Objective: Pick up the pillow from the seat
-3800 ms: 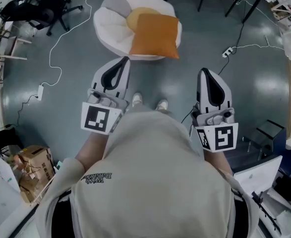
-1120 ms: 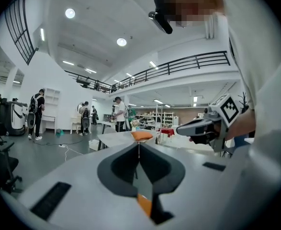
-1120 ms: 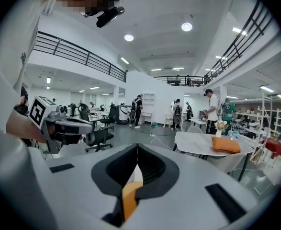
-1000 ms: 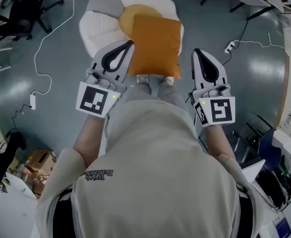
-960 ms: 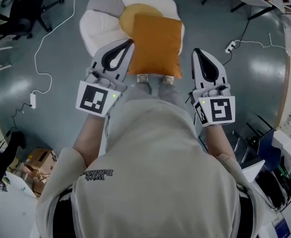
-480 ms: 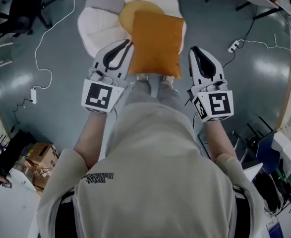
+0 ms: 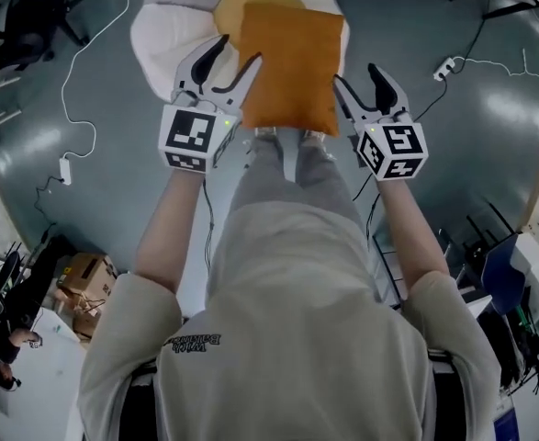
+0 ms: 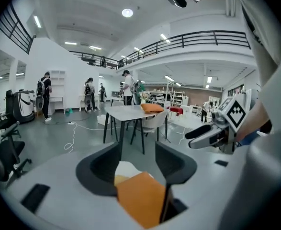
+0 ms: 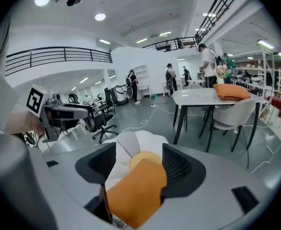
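Note:
An orange square pillow (image 7: 290, 62) lies on a round white and grey floor seat (image 7: 163, 28) just ahead of the person's feet. My left gripper (image 7: 237, 53) is at the pillow's left edge, its jaws opening. My right gripper (image 7: 358, 76) is at the pillow's right edge, its jaws opening too. In the left gripper view the pillow (image 8: 140, 200) shows low between the fingers (image 8: 99, 171) without touching the pads. The right gripper view shows the pillow (image 9: 135, 190) and the seat (image 9: 135, 145) in the gap of the right gripper (image 9: 138, 164), also untouched.
White cables (image 7: 76, 81) and a power strip (image 7: 448, 64) lie on the grey floor. An office chair (image 7: 30, 16) stands at the far left, a cardboard box (image 7: 85, 278) at the near left. A table with chairs (image 8: 130, 114) and people stand beyond.
Both grippers went from shut to open and moved forward, coming up to the pillow's left and right edges. The pillow and seat now sit closer in the head view.

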`<action>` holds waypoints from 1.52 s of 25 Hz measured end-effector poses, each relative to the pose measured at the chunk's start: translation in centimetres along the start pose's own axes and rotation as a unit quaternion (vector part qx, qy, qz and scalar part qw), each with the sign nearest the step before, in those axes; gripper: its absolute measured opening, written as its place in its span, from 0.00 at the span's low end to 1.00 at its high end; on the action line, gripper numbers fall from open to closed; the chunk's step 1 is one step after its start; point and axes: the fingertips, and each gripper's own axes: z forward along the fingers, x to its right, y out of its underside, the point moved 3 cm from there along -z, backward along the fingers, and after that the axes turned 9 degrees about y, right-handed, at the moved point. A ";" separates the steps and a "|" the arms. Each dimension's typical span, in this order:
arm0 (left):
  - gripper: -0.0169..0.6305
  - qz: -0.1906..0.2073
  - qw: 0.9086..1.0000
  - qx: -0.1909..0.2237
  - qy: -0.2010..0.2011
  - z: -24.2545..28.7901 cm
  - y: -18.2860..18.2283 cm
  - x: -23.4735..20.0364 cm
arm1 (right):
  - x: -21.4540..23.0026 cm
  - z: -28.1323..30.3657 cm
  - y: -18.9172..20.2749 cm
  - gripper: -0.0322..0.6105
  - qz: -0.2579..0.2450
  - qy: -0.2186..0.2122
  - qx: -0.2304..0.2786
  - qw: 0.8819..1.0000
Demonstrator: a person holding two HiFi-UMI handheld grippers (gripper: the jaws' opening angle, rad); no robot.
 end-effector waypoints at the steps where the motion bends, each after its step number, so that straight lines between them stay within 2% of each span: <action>1: 0.37 -0.009 1.000 -0.011 0.000 1.0 1.0 -0.5 | 0.6 1.3 1.1 0.52 0.001 0.001 -0.011 1.000; 6: 0.45 -0.068 0.995 -0.073 0.016 5.9 8.3 -2.3 | 3.4 7.0 7.3 0.56 0.010 0.004 -0.068 0.998; 9: 0.45 -0.109 0.988 -0.103 0.015 8.5 13.6 -3.8 | 4.8 10.8 10.2 0.56 0.029 0.007 -0.077 0.997; 12: 0.46 -0.123 0.983 -0.132 0.019 11.5 18.5 -5.0 | 5.6 14.6 12.9 0.56 0.045 0.003 -0.081 0.996; 14: 0.48 -0.152 0.979 -0.132 0.020 13.4 21.5 -6.1 | 6.1 17.3 15.1 0.56 0.053 0.000 -0.088 0.995; 17: 0.51 -0.218 0.971 -0.102 0.005 15.4 25.7 -8.5 | 6.9 21.1 18.5 0.56 0.066 0.001 -0.095 0.993; 20: 0.54 -0.260 0.958 -0.121 0.001 17.4 31.2 -10.1 | 8.2 24.5 22.3 0.56 0.075 0.008 -0.112 0.991; 23: 0.56 -0.302 0.941 -0.154 0.006 19.5 37.2 -10.8 | 10.0 27.5 26.6 0.59 0.089 0.019 -0.140 0.986; 27: 0.59 -0.376 0.914 -0.151 -0.015 21.3 42.7 -12.0 | 11.8 30.0 32.0 0.64 0.142 0.012 -0.178 0.974; 31: 0.62 -0.383 0.902 -0.198 -0.008 22.7 47.6 -11.5 | 12.8 31.1 37.3 0.71 0.172 0.011 -0.223 0.959; 33: 0.65 -0.399 0.892 -0.214 -0.012 22.9 50.1 -11.0 | 12.9 31.5 39.6 0.78 0.199 0.013 -0.236 0.951; 35: 0.68 -0.424 0.882 -0.207 -0.020 23.0 52.0 -10.7 | 12.8 32.0 41.4 0.80 0.237 -0.001 -0.246 0.940; 38: 0.69 -0.445 0.873 -0.200 -0.015 23.4 53.6 -10.3 | 12.4 33.0 43.3 0.80 0.267 -0.036 -0.261 0.927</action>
